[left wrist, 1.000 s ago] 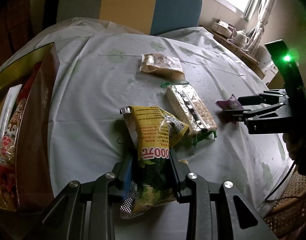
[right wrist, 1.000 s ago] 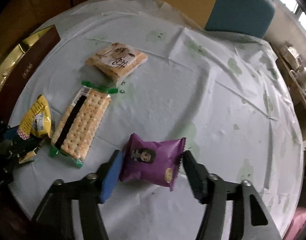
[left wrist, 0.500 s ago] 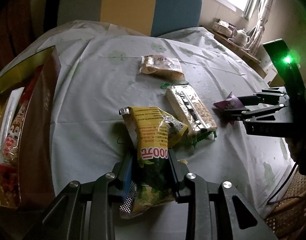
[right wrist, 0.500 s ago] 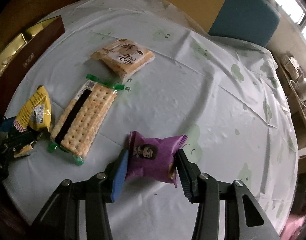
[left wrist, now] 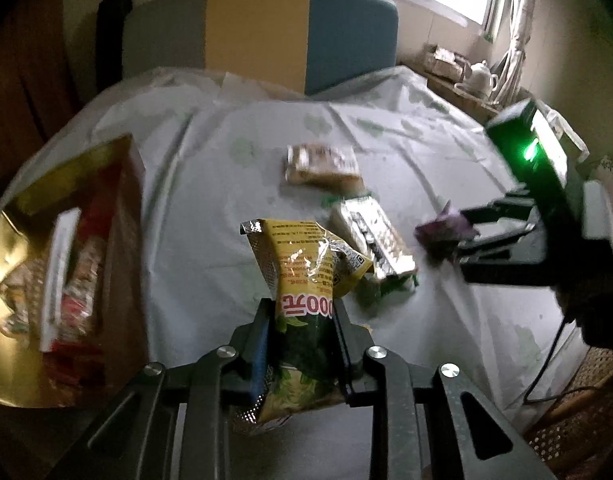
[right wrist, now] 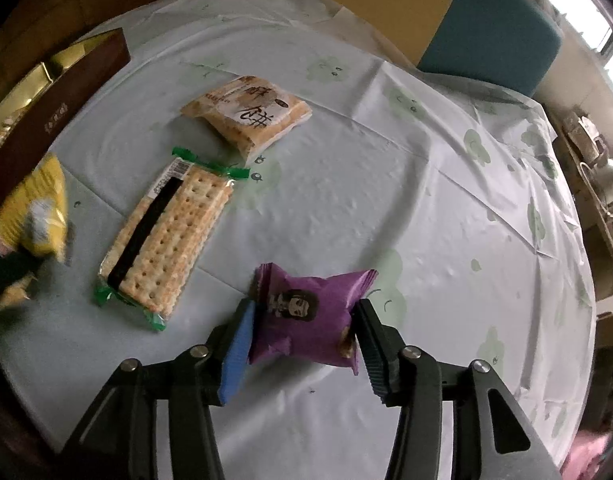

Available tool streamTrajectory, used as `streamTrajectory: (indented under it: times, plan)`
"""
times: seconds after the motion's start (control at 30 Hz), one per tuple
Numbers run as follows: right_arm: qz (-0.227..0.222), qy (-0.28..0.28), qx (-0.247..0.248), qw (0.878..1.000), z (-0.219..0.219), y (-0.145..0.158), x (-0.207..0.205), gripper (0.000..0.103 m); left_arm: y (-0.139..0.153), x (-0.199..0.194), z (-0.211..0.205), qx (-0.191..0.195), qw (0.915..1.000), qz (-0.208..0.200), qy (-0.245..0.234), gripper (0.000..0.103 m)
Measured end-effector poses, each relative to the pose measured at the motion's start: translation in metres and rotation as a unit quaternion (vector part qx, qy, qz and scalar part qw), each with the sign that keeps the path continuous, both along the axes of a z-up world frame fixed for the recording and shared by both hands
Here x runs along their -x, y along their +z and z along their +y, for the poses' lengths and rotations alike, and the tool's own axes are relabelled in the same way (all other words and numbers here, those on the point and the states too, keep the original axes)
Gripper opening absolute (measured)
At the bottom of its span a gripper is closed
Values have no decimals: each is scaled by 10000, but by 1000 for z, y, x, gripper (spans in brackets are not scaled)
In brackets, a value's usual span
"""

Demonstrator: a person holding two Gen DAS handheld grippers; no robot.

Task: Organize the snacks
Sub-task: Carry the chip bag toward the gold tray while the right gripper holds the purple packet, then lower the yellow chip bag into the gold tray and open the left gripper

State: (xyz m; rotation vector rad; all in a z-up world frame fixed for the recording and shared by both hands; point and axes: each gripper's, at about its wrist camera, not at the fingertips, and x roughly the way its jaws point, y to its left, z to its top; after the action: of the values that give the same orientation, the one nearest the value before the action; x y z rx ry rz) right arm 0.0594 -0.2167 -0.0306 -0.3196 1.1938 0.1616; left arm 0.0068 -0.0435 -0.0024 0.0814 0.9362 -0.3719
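Observation:
My left gripper (left wrist: 302,312) is still closing on a yellow snack bag (left wrist: 306,256), its pads pressing the bag's lower half. The bag hangs upright above the white tablecloth (left wrist: 210,208) and appears as a blur at the left of the right wrist view (right wrist: 30,212). My right gripper (right wrist: 304,306) has a purple snack packet (right wrist: 314,292) between its pads, which touch both ends while the jaws ease open slightly. A long cracker pack (right wrist: 166,240) and a beige biscuit pack (right wrist: 246,116) lie flat on the cloth between the two grippers.
A brown box with a gold lining (left wrist: 126,240) stands at the table's left edge and holds several red and white snack packs. A grey, yellow and blue chair back (left wrist: 258,36) is behind the table. A teapot (left wrist: 480,76) sits on a side shelf; a wicker basket (left wrist: 574,420) is at lower right.
The left gripper has risen with the yellow bag, lifting it off the cloth. The right jaws have narrowed from wide apart onto the purple packet's ends.

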Motion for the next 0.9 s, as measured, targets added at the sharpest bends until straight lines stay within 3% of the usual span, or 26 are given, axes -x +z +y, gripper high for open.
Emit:
streamTrajectory:
  times: [0.23,0.57,0.77,0.9]
  plan:
    - [-48,53,76,9999,3,0,3,51,27,-2,13,63,9994,-285,201,28]
    - [-76,79,121,9999,5,0,5,51,36,-2,38,140,9982,-343,479,28]
    - [-89,93,136,9998,5,0,5,51,40,-10,68,385,9960,-227,773,28]
    - [-95,105,146,9998,6,0,6,51,43,-18,104,770,9900,-19,1185,28]
